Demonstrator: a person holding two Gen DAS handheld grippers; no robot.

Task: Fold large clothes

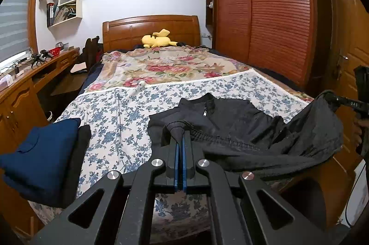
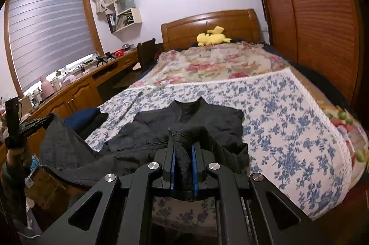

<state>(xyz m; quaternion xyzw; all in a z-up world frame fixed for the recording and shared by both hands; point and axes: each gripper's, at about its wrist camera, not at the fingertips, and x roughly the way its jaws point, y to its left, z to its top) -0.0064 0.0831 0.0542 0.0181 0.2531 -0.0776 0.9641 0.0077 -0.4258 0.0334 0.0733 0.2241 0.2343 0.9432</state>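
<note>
Left tool (image 1: 180,129) and right tool (image 2: 183,136) are each clamped on a bunched hem corner of the black zip jacket (image 1: 242,125), which sags between them over the foot of the bed (image 2: 288,111). Fabric appears soft, limp, moderately weighty; corner holds suit it. Folded navy garment (image 1: 41,157) lies alongside; yellow plush (image 1: 158,38) beyond.

Bed (image 1: 265,74) with wooden headboard (image 1: 151,29) at far end. Red-flowered blanket (image 1: 166,66) covers far half; blue-flowered white sheet (image 1: 110,116) covers near half. Black jacket (image 1: 233,120) lies on the blue-flowered sheet near the foot, collar toward the headboard, its near edge lifted off the bed. Folded navy garment (image 1: 43,152) rests at near left corner, a black one (image 1: 79,152) touching its right side. Yellow plush toy (image 1: 158,38) at far end against headboard.
</note>
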